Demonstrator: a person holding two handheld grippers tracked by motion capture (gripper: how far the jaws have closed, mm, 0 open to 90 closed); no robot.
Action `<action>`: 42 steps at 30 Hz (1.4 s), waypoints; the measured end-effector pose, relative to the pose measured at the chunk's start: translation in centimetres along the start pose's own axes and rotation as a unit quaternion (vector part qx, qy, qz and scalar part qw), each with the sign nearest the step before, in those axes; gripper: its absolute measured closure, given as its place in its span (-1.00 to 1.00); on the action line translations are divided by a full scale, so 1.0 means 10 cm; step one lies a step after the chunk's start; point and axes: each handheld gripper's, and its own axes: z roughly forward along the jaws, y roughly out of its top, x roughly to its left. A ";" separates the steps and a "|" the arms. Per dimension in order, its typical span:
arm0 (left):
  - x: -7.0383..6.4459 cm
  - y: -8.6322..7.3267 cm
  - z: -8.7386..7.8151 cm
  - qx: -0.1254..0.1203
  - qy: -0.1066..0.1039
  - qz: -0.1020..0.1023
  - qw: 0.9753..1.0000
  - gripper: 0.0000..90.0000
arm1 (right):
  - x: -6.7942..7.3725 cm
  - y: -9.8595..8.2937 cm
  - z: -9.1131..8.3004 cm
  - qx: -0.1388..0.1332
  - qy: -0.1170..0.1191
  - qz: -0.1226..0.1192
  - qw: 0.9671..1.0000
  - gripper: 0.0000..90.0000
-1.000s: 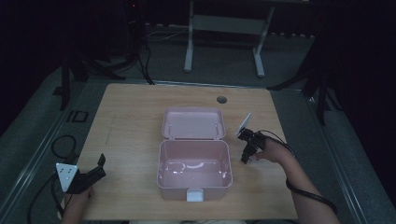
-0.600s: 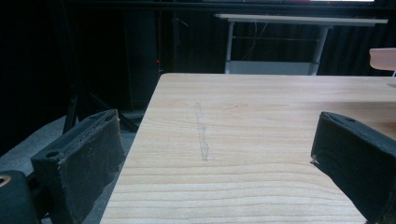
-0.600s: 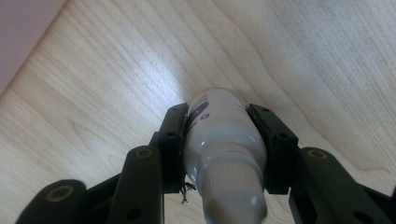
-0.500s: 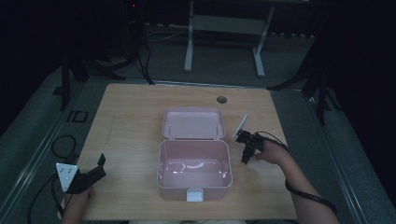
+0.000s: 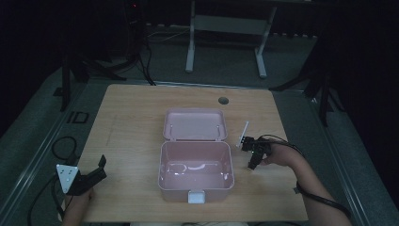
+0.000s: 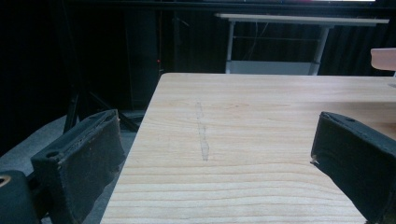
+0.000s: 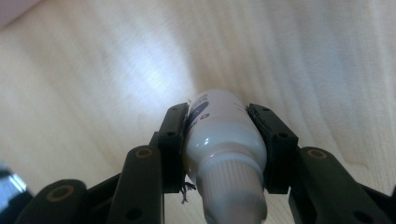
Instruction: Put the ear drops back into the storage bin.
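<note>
Presently the right gripper (image 7: 219,140) clamps a small white dropper bottle (image 7: 223,135) between both pads, cap toward the camera, low over the table (image 5: 131,122) just right of the open pink box (image 5: 196,165). To finish the step well, as judged: lift clear of the box wall, carry the bottle over the empty tray, lower it, then release. The grip sits on the rounded body, so a steady squeeze should prevent rolling. The left gripper (image 5: 89,179) rests at the near-left corner, jaws wide apart and empty. Count: one bottle, one box with its lid laid back, two grippers.
</note>
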 end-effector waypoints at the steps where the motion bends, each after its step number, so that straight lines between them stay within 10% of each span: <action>1: 0.00 0.00 0.00 0.000 0.000 0.000 1.000 -0.95 | 0.02 -0.01 -0.01 0.001 0.002 -0.008 1.000 0.32; 12: 0.00 0.00 0.00 0.000 0.000 0.001 1.000 -0.95 | 0.26 -0.14 -0.05 -0.002 -0.007 -0.144 0.990 0.32; 30: 0.00 0.00 0.00 0.001 0.000 0.003 1.000 -0.95 | 0.60 -0.18 -0.07 0.033 -0.054 -0.231 0.971 0.32; 42: 0.00 0.00 0.00 0.002 0.001 0.001 1.000 -0.95 | 0.65 -0.16 -0.15 0.033 -0.030 -0.221 0.974 0.32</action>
